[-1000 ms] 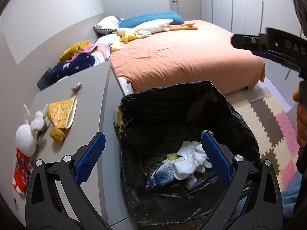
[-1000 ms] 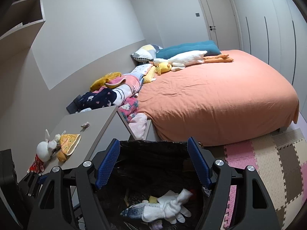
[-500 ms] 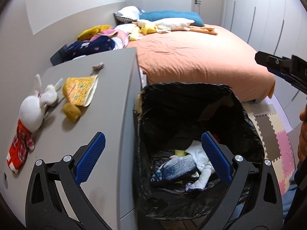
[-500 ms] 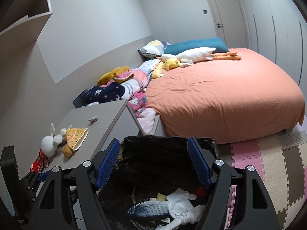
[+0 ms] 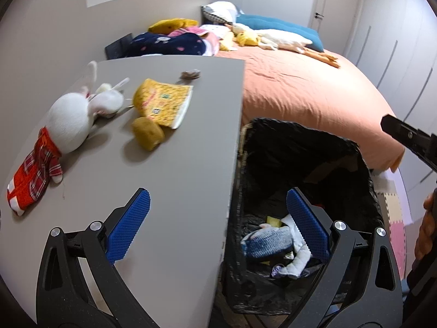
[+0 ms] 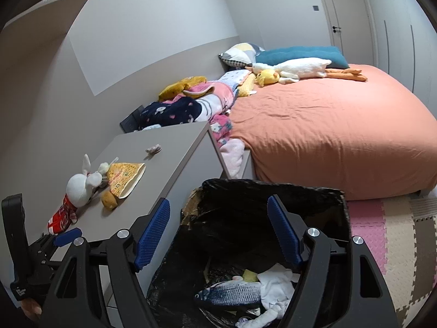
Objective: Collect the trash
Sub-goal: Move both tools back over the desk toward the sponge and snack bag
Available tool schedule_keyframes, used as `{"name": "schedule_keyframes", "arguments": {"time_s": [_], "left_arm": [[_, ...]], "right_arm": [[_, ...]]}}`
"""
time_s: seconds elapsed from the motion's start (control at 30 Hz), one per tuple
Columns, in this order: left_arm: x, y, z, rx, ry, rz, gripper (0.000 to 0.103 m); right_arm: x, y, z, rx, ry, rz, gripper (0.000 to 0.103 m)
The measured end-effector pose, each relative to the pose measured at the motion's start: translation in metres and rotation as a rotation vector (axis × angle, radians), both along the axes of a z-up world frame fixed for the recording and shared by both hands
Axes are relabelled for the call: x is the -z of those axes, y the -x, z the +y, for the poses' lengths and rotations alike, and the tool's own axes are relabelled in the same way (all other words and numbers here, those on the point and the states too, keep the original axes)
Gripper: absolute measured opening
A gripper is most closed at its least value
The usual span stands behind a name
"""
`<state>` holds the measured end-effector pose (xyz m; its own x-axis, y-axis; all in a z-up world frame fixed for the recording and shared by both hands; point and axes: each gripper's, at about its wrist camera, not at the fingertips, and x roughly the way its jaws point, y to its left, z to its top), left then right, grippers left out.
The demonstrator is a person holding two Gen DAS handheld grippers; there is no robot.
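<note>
A bin lined with a black bag (image 5: 300,147) stands between the grey table (image 5: 177,180) and the bed. Inside it lie a blue fish toy (image 5: 266,242) and white cloth (image 5: 299,257). On the table rest a yellow packet (image 5: 164,102), a yellow lump (image 5: 147,134) and a small grey scrap (image 5: 190,74). My left gripper (image 5: 217,218) is open and empty, straddling the table's edge and the bin. My right gripper (image 6: 218,218) hangs open and empty over the bin (image 6: 273,188), above the fish toy (image 6: 232,291).
A white rabbit plush (image 5: 71,120) in red check lies at the table's left. The orange bed (image 6: 327,136) with pillows, soft toys and piled clothes (image 6: 191,104) fills the back. Foam floor mats (image 6: 396,235) lie right of the bin. A hand (image 5: 426,227) shows at the right edge.
My left gripper has swung left and rolled, so the table now fills its left half and the bin sits to the right. The right gripper shifted a little; both stayed open.
</note>
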<state>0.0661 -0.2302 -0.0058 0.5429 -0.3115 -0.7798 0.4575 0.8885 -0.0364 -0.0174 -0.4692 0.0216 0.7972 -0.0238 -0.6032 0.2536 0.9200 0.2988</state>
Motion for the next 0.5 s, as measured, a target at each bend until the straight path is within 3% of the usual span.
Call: {"name": "schedule_keyframes", "arguments": {"time_s": [0.33,0.5], "left_arm": [[0.005,-0.029,0.029,-0.108,0.032,0.004,0.096],[0.009,-0.044,0.037,-0.142,0.048,0.026,0.085]], "right_arm": [[0.011,-0.030,0.015,-0.062,-0.045,-0.002,0.075],[0.016,-0.046,0.019,-0.075,-0.057,-0.004,0.075]]}}
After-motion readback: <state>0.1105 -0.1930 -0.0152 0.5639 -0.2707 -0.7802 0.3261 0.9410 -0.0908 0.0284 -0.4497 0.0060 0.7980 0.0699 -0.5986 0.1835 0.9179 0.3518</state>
